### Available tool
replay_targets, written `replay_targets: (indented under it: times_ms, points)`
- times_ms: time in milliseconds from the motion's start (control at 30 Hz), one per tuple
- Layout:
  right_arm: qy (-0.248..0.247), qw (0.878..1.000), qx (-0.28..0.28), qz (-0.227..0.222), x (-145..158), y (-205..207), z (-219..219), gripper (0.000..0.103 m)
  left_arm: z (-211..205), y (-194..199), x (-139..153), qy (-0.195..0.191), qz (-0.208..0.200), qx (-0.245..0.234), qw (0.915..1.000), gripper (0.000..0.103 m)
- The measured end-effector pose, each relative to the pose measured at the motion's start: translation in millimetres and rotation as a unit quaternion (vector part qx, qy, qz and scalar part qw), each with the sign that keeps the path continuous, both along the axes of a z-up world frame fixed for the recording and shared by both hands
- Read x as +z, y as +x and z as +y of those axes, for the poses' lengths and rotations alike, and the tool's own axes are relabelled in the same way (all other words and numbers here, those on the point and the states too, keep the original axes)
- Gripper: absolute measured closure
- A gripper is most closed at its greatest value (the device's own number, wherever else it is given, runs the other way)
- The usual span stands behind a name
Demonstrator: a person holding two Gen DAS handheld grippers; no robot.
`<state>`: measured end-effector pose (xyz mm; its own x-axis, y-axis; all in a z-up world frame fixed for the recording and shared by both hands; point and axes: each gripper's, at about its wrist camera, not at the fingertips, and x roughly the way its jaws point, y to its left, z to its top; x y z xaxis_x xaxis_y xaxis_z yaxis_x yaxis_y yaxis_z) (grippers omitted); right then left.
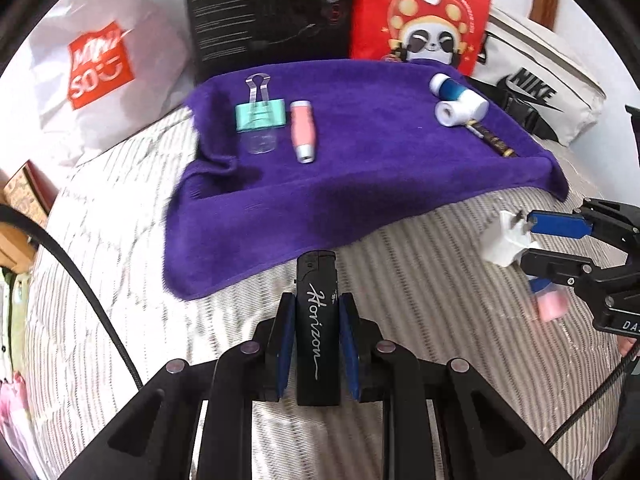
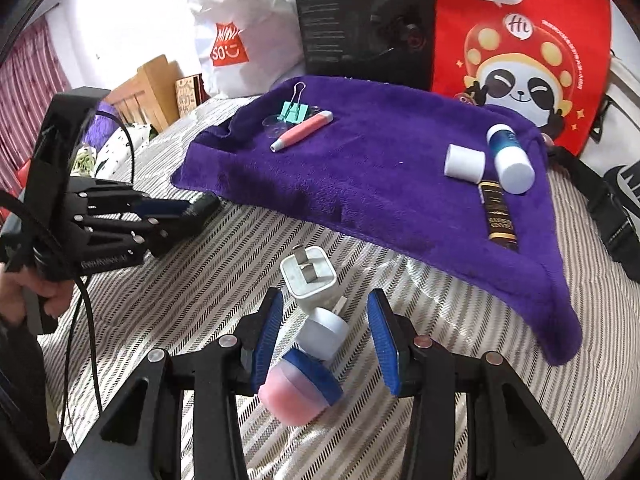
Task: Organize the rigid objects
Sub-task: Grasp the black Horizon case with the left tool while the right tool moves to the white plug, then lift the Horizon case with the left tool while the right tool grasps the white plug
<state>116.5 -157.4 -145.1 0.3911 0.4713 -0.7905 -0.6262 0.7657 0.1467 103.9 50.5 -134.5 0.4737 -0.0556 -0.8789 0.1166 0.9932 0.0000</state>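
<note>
Lighter (image 1: 317, 320), black with silver script on its side, sits clamped between the blue pads of the left gripper (image 1: 316, 312), whose jaws are closed on its body; its cap end points toward twelve o'clock in the left wrist view, just short of the near edge of the purple towel (image 1: 360, 184). The towel lies spread on a striped bedspread (image 1: 420, 264). On it, at about eleven o'clock, a mint binder clip (image 1: 261, 115) rests on a small clear dish, and a pink pen-shaped tube (image 1: 303, 131) lies just beside it. At about one o'clock a blue-and-white bottle (image 1: 448, 89) touches a white cylinder (image 1: 450, 114), with a dark brown tube (image 1: 490, 139) running from under them toward the towel's right edge.

In the right wrist view the right gripper (image 2: 326, 320) holds its jaws apart, pads on either side of a white charger plug (image 2: 310, 280) and a small white jar (image 2: 324, 334) without clearly pressing either; whether they are gripped cannot be told. A pink jar with a blue band (image 2: 302, 386) lies nearer the camera, between the fingers' bases. At nine o'clock in this view the left gripper (image 2: 200, 208) reaches in with the lighter's dark tip. Behind the towel stand a white shopping bag (image 2: 228, 40), a black box (image 2: 364, 20) and a red panda bag (image 2: 520, 60)
</note>
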Motion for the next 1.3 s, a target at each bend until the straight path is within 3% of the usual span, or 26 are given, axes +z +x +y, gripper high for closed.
replay_targets:
  times_ms: [133,233,567,767,1100,1300]
  points:
    - [-0.02,1.0,0.007,-0.01,-2,4,11,0.061,5,-1,-1,-0.002,0.0,-0.003,1.0,0.082]
    - [-0.035,0.999,0.013,-0.019,-4,10,22,0.077,4,0,0,0.003,0.0,-0.011,0.9999,0.082]
    - [-0.071,0.997,-0.003,-0.019,-11,17,33,0.077,5,-2,0,-0.003,-0.006,-0.013,0.9999,0.082]
    - [-0.063,0.998,-0.007,-0.016,-10,20,32,0.077,5,-2,1,-0.007,-0.011,-0.016,0.9998,0.082]
    - [-0.051,0.998,-0.002,-0.033,20,16,20,0.077,19,-2,12,-0.052,-0.009,-0.002,0.9986,0.082]
    - [-0.042,0.998,-0.009,-0.039,38,26,11,0.077,16,7,29,-0.046,-0.016,-0.007,0.9988,0.082]
